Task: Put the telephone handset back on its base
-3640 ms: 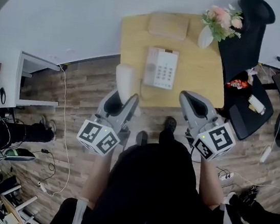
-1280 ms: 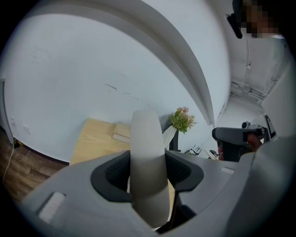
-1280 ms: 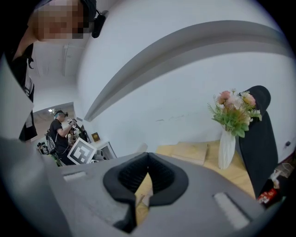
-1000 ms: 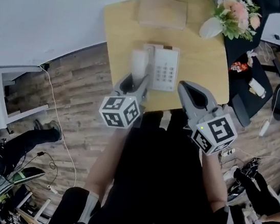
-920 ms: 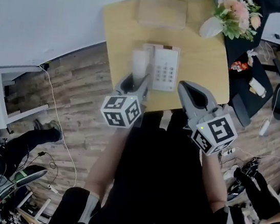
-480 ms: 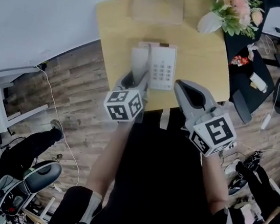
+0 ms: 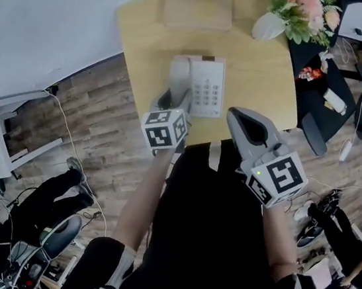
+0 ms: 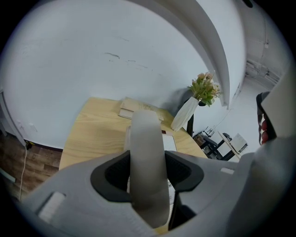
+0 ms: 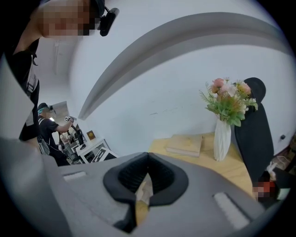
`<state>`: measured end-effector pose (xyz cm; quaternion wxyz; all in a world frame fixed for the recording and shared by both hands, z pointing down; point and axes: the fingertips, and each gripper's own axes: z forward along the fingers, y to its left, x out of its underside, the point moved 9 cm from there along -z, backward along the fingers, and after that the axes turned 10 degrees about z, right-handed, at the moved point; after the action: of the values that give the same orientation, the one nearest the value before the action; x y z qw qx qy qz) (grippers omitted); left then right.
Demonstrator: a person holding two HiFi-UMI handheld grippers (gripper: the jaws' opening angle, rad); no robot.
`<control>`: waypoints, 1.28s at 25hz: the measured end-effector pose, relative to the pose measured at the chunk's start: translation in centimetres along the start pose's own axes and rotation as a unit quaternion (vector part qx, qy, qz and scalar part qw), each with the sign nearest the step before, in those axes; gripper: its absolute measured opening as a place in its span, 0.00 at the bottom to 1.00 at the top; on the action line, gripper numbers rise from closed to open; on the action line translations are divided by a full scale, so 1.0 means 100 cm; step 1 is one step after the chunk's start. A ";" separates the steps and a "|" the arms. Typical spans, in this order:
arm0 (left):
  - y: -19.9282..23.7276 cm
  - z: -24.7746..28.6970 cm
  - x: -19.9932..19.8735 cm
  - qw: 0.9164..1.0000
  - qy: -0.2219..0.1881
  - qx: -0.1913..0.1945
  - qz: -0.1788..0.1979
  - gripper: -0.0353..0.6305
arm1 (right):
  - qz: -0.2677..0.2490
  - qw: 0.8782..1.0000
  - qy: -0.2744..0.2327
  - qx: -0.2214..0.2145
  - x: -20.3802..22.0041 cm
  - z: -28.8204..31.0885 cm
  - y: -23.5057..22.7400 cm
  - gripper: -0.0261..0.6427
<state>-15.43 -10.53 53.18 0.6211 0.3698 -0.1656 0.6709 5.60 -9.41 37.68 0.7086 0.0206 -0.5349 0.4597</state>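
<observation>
The left claw [image 7: 174, 98] is clamped on the white telephone handset [image 7: 180, 75], holding it lengthwise over the cradle side of the telephone base [image 7: 209, 88] on the desk [image 7: 262, 68]. The right claw [image 9: 147, 178] is clenched on nothing. This looks like the placing step: next, lower the handset squarely into the cradle, then let go.

I look down on a light wooden table [image 7: 143, 35] at the top centre of the head view. A tan book [image 7: 198, 7] lies flat at its far edge, and a white vase [image 7: 267, 28] of pink flowers [image 7: 305, 10] stands at the upper right corner. A black office chair [image 7: 317, 123] sits just right of the table. On the wood-plank floor [image 7: 105, 110] at left runs a thin white cable [image 7: 64, 132], and a person in dark clothes [image 7: 40, 197] is at lower left.
</observation>
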 end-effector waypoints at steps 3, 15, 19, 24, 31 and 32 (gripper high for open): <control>0.002 0.008 0.002 1.000 0.007 -0.004 0.001 0.38 | 0.002 1.000 0.003 0.004 0.002 -0.001 -0.002 0.04; 0.005 0.029 0.010 0.999 0.035 -0.031 -0.003 0.38 | 0.013 1.000 0.011 0.011 0.003 -0.001 -0.011 0.04; 0.005 0.036 0.010 0.999 0.040 -0.038 0.000 0.38 | 0.015 1.000 0.012 0.012 0.001 0.001 -0.016 0.04; 0.005 0.039 0.010 0.998 0.042 -0.042 0.006 0.38 | 0.019 1.000 0.012 0.014 0.002 0.000 -0.017 0.04; 0.004 0.043 0.012 0.998 0.046 -0.048 0.017 0.38 | 0.024 0.999 0.012 0.018 0.004 -0.003 -0.021 0.04; 0.004 0.043 0.011 0.998 0.046 -0.049 0.019 0.38 | 0.025 0.999 0.012 0.019 0.004 -0.003 -0.021 0.04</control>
<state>-14.50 -12.74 57.00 0.6322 0.3050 -0.1766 0.6900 7.26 -10.16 38.81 0.7027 0.0152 -0.5183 0.4871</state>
